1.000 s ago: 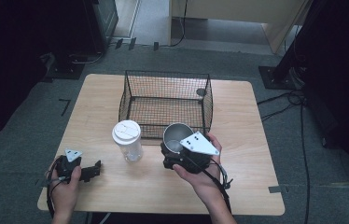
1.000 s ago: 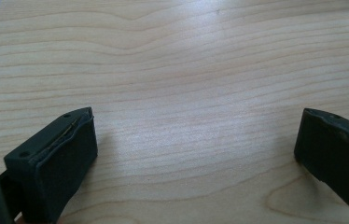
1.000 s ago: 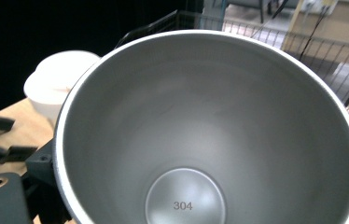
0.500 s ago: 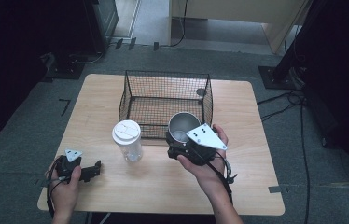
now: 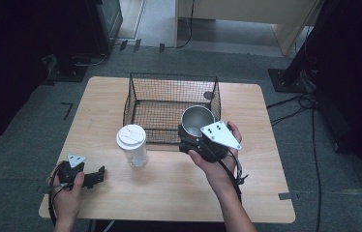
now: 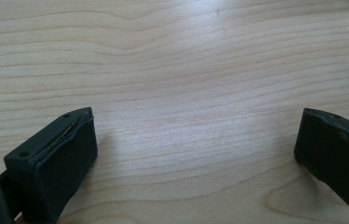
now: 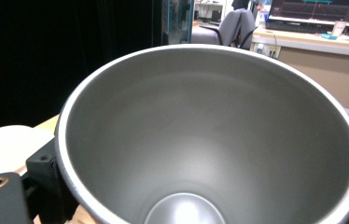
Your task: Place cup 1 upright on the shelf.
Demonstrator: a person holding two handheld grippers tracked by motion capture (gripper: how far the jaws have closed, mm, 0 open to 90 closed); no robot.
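- High view: the right tool [image 5: 199,140] holds a steel cup [image 5: 197,121], mouth up, at the front right corner of a wire basket [image 5: 143,94] that stands on the wooden surface [image 5: 169,183]. Whether the cup is clear of the basket's rim I cannot tell. A clear cup [image 5: 132,146] with a white lid stands on the surface just in front of the basket's left part. The left tool [image 5: 97,175] lies low at the surface's front left corner, well apart from both cups, in the person's left hand [image 5: 67,191].
- Left gripper view: the left tool [image 6: 196,154] has its two black jaws spread wide over bare wood [image 6: 186,70], with nothing between them.
- Right gripper view: the steel cup [image 7: 210,140] sits close up, its grey inside open to the camera. The right tool's left jaw presses on the cup's outer wall. The white lid [image 7: 4,144] shows at the left edge.
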